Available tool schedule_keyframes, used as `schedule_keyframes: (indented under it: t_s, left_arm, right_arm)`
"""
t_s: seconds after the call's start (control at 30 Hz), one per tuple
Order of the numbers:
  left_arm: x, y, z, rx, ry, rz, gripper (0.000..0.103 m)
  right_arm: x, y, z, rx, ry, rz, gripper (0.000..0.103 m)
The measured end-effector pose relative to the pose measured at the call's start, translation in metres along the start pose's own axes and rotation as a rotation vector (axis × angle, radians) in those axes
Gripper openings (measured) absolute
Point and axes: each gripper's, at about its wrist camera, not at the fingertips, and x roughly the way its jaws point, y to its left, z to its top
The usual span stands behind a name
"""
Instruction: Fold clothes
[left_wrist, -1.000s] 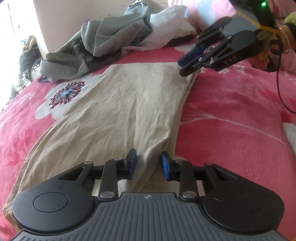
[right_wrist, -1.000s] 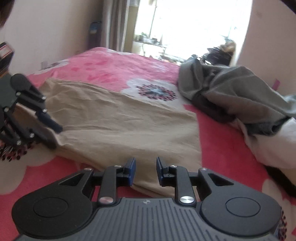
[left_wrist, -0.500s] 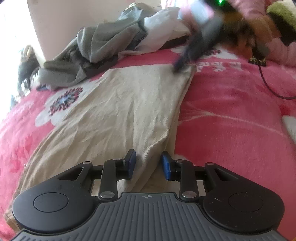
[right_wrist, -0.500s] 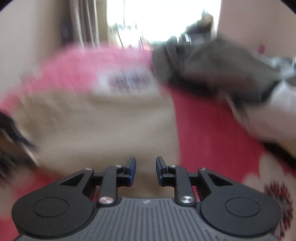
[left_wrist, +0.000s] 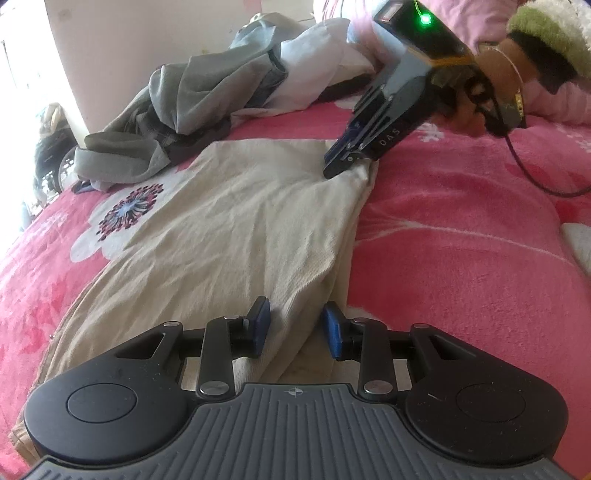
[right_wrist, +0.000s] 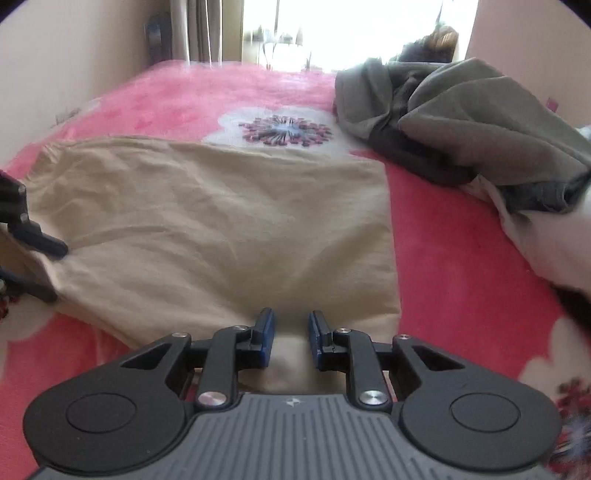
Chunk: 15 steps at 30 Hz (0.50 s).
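A beige garment lies flat on the pink floral bedspread. My left gripper stands at its near edge, with a raised fold of the cloth between the parted blue pads. The right gripper, held by a hand, points down onto the far corner. In the right wrist view my right gripper straddles the beige garment's hem. Its jaws are closing, with a gap still showing between pads and cloth. The left gripper shows at the left edge, at the other end of that side.
A heap of grey clothes and a white garment lie beyond the beige one, near the wall. A black cable trails from the right gripper across the bedspread. A pink sleeve with a green cuff hangs above.
The right gripper has come down and sideways onto the far corner of the beige garment, and its jaws have narrowed a little. The left gripper has kept its place.
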Motion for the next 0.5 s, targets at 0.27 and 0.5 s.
schedule_keyframes:
  t_s: [0.27, 0.5]
  left_arm:
    - [0.000, 0.005, -0.001, -0.027, -0.002, -0.015, 0.032]
    - [0.000, 0.006, 0.000, -0.032, -0.002, -0.020, 0.033]
  right_arm:
    - [-0.015, 0.003, 0.040, 0.026, -0.049, 0.088, 0.021]
    - [0.004, 0.003, 0.029, 0.080, -0.027, 0.116, 0.020]
